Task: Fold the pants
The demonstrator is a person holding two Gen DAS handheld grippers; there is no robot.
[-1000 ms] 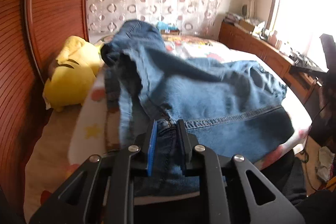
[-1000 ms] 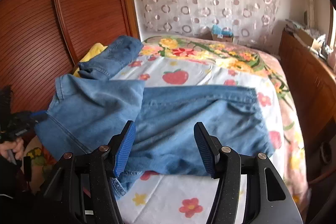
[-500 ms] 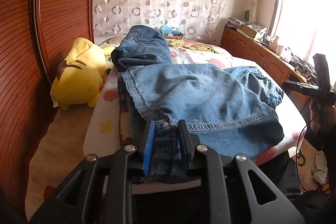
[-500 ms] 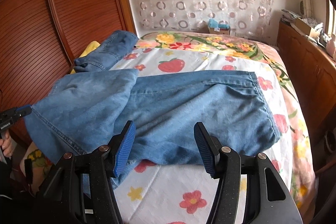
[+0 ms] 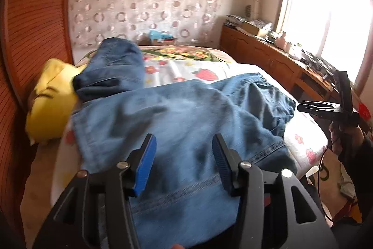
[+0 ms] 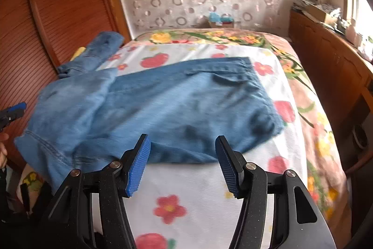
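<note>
Here we are over the bed: our left gripper (image 5: 183, 163) has its jaws spread wide with nothing between the blue pads (image 5: 145, 166), hovering low over the hem end of the pants (image 5: 181, 123). Our right gripper (image 6: 183, 163) is just as wide apart and just as empty, poised above the bedsheet (image 6: 186, 190) at the near edge of the denim.

The pants (image 6: 163, 106) lie across the flowered sheet, one layer doubled over another, the paler end spilling off the bed's side by the wooden wardrobe (image 6: 58, 4). A second denim piece (image 5: 114, 67) sits further back, partly on a yellow plush toy (image 5: 50, 99); we cannot tell whether it belongs to the same garment.

We reckon this denim is heavy for cloth and limp, yet thick enough at seams and hems to give the pads a firm bite. It should not slip, though a pinch mid-panel would likely catch only the top layer and let the rest sag. Better, we think, to take the stitched hem (image 5: 268, 151) or an outer seam, one gripper at each corner, so both layers lift together.
</note>
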